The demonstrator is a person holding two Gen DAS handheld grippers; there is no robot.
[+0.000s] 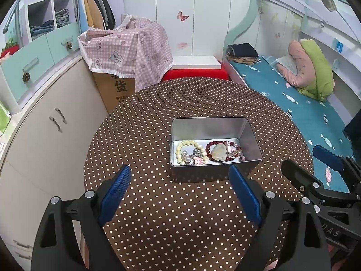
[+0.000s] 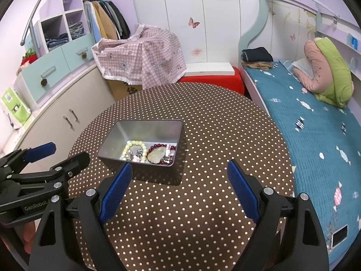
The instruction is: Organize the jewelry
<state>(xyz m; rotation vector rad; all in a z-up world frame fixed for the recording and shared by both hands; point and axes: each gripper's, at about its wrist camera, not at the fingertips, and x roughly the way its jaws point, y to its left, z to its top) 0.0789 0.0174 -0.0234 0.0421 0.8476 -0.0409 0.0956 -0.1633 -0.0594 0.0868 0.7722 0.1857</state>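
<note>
Both tongs, left [image 1: 180, 194] and right [image 2: 180, 194], we hold spread wide and empty, hovering short of the metal tin [image 1: 214, 174] on the polka-dot surface [image 1: 158, 214]. All the jewelry we can see already lies inside it: cream bead bracelet [image 1: 180, 145], dark red bead bracelet [image 1: 208, 146], pale heart pendant [image 1: 218, 152]. That fits gathering done, or sorting ahead.

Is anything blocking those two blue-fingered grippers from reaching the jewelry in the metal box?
Nothing visible does. The open left gripper and open right gripper face bare brown polka-dot tablecloth. The rectangular silver metal tin has no lid on; its near wall rises before the bead bracelets, so entry is from above.
</note>
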